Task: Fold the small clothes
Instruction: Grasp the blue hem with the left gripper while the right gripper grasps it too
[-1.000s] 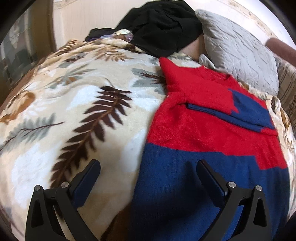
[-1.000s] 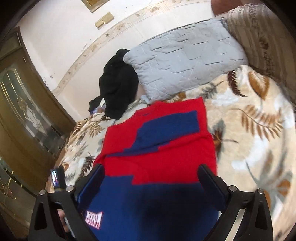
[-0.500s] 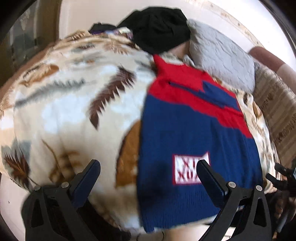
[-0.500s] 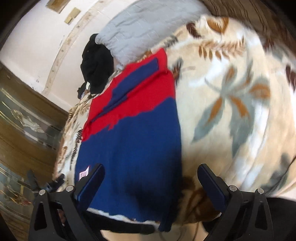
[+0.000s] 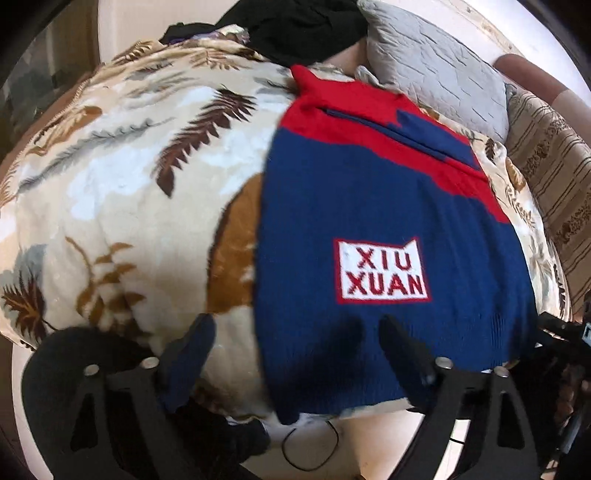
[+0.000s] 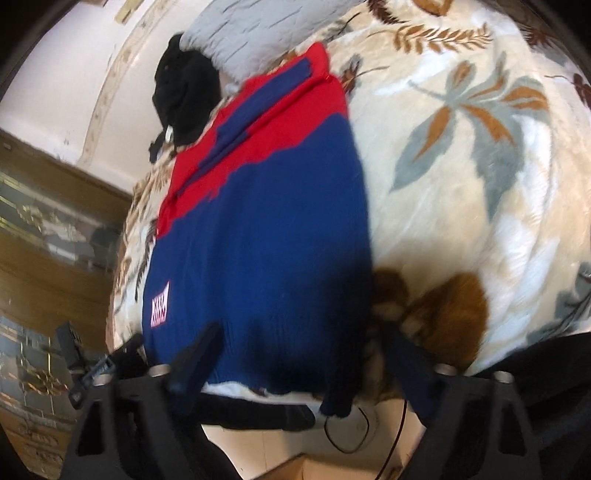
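Lying flat on a leaf-patterned blanket (image 5: 122,192) that covers the bed, the sweater (image 5: 369,206) has its long axis running from the near bed edge toward the pillows. Its navy hem points at the cameras and overhangs the near edge slightly; its red upper section points away, toward a grey quilted pillow (image 5: 436,70) and a black garment (image 5: 295,26) heaped at the far end. A navy sleeve is folded across the red section.

Writing: a white patch (image 5: 382,271) with a red border sits on the navy body near the hem, on the left-hand side of the garment. It reads "XIU XUAN" in red capitals, on two lines, upright in the left wrist view. In the right wrist view the same patch (image 6: 160,304) is visible but too blurred to read.

Left gripper (image 5: 297,350): jaws closing, not yet pressing on anything. The hem's left corner lies between them, one finger over the blanket, the other over the navy knit.

Right gripper (image 6: 303,350): jaws closing, not yet pressing. The hem's right corner lies between them, one finger over the knit, the other over the blanket beside it.

A thin black cable (image 5: 310,446) lies on the floor below the bed edge.
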Available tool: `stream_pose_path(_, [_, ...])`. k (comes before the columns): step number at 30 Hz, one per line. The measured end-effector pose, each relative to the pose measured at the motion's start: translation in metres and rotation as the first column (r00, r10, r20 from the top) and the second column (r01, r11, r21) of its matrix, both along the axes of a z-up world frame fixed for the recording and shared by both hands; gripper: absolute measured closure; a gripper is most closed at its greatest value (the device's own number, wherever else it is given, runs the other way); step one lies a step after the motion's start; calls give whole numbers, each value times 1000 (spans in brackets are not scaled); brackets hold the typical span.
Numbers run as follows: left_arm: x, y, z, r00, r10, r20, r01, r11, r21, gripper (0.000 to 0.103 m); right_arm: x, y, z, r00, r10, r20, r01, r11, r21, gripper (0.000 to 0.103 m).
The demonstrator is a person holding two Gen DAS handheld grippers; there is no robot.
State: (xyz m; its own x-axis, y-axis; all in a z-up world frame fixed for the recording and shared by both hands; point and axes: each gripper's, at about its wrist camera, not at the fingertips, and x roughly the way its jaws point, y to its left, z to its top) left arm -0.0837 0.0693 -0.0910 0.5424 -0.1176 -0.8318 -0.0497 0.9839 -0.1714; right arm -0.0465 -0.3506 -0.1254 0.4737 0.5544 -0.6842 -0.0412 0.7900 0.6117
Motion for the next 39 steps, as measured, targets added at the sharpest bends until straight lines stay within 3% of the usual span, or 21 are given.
stream_pose_path(2, [3, -2, -5, 1000, 8, -23, -7, 999, 34, 20, 1, 2, -2, 1000, 4, -1, -4, 1000, -12, 22])
stream_pose_path(3, [3, -2, -8, 999, 16, -39, -14, 999, 38, 33, 2, 2, -2, 1000, 0, -5, 0, 1000, -7, 22])
stream_pose_path(5, [2, -3, -7, 999, 10, -30, -8, 998, 65, 48, 3, 4, -2, 1000, 5, -13, -6, 999, -50, 28])
stream_pose_path(6, [2, -4, -6, 1000, -1, -30, 3, 997, 72, 62, 4, 5, -3, 1000, 5, -21, -7, 997, -82, 45])
stream_pose_path(7, [2, -5, -5, 1000, -4, -30, 6, 997, 70, 77, 6, 5, -4, 999, -3, -35, -1, 991, -133, 69])
stream_pose_path(10, [2, -4, 4, 1000, 0, -25, 1, 998, 61, 93, 7, -5, -1, 998, -10, -69, 2, 993, -115, 96])
stream_pose_path(12, [-1, -4, 13, 1000, -7, 3, 7, 1000, 25, 94, 1, -7, 11, 999, -9, -38, 5, 992, -122, 97])
stream_pose_path(14, [-5, -7, 20, 999, -12, 38, 10, 999, 44, 94, 0, -7, 16, 999, 6, -33, -8, 998, -69, 97])
stream_pose_path(17, [-1, -9, 11, 1000, -12, 9, 11, 998, 55, 93, 4, -6, 1, 997, -14, -74, 12, 1000, -19, 90])
stream_pose_path(18, [-1, -10, 8, 1000, -17, -1, 17, 999, 48, 93, 5, -5, -5, 996, -14, -92, 13, 1000, -16, 76])
stream_pose_path(19, [-2, -12, 5, 1000, -17, -5, 18, 998, 57, 87, 5, -2, -6, 996, -4, -89, 5, 1000, 4, 46])
stream_pose_path(20, [-3, -13, 4, 1000, -15, -8, 15, 997, 72, 80, 4, 1, -4, 997, 4, -73, -2, 999, 32, 34])
stream_pose_path(21, [-1, -15, 4, 1000, -16, -12, 17, 997, 77, 64, 1, 4, -1, 999, 5, -54, -3, 999, 45, 24])
stream_pose_path(23, [-3, -18, 5, 1000, -19, -6, 20, 997, 77, 62, 3, 9, -3, 999, 1, -50, -1, 1000, 4, 30])
stream_pose_path(24, [0, -21, 3, 999, -26, -21, 28, 995, 96, 71, 5, 11, -7, 997, -5, -77, 4, 1000, -14, 65])
stream_pose_path(25, [2, -23, 2, 999, -42, -29, 45, 994, 99, 91, 8, 9, -10, 995, -19, -101, 14, 999, -52, 88])
stream_pose_path(27, [1, -26, 6, 998, -58, -21, 60, 993, 99, 93, 8, 3, -9, 994, -9, -108, 6, 1000, -30, 97])
stream_pose_path(34, [-19, -12, 53, 993, -14, 116, 12, 1000, 17, 94, -14, -13, 51, 998, -40, 56, 38, 998, 44, 97])
stream_pose_path(36, [-13, -15, 44, 996, -25, 90, 22, 999, 39, 94, -10, -13, 42, 998, -41, 46, 39, 998, 49, 98])
stream_pose_path(39, [1, -16, 9, 1000, -20, -21, 21, 999, 46, 94, 0, -19, 3, 998, -37, -54, 42, 995, 87, 97])
